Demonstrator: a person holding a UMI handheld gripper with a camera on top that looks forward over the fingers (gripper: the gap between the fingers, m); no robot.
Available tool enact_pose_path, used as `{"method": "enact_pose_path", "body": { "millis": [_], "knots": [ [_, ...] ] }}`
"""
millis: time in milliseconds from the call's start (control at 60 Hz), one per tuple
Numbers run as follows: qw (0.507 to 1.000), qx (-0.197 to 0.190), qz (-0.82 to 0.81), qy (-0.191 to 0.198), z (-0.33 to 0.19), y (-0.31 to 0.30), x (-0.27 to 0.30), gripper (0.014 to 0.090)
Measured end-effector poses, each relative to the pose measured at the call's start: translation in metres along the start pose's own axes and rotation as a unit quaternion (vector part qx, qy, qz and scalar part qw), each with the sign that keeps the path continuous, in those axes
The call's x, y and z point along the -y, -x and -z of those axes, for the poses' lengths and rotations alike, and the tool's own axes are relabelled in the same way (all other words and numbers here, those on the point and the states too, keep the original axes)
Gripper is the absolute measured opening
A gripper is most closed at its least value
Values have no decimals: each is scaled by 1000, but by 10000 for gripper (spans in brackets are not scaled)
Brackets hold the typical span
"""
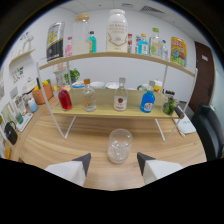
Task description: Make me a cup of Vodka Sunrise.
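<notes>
A clear glass (120, 146) with ice in it stands on the wooden table (60, 142), just ahead of my gripper (114, 161) and roughly between the two fingertips' line. The fingers are spread wide apart with nothing held. Beyond the glass, on the lower shelf (107, 111), stand a red-liquid bottle (65, 98), a clear bottle with an orange cap (89, 96), a clear bottle with a red label (120, 95) and a blue bottle (147, 99).
A white-framed two-tier rack carries the bottles; its top shelf (150, 59) holds a large white bottle (117, 31), a dark jar (55, 42) and several small bottles. A plant pot (40, 94) sits behind left, a dark chair (210, 125) to the right.
</notes>
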Motion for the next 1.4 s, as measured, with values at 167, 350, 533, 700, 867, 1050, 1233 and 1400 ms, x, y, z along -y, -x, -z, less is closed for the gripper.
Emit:
{"method": "enact_pose_path", "body": {
  "millis": [167, 350, 533, 700, 867, 1050, 1233, 1400],
  "knots": [
    [1000, -9, 6, 3, 4, 0, -2, 863],
    [1000, -3, 11, 8, 20, 23, -15, 854],
    [999, 37, -5, -19, 25, 85, -2, 855],
    [994, 59, -32, -83, 2, 136, 44, 856],
    [990, 43, -42, -127, -39, 157, 91, 864],
    [988, 21, -51, -143, -79, 157, 125, 852],
    [989, 14, -45, -143, -108, 156, 143, 746],
    [988, 1, -35, -148, -121, 154, 147, 454]
  ]
}}
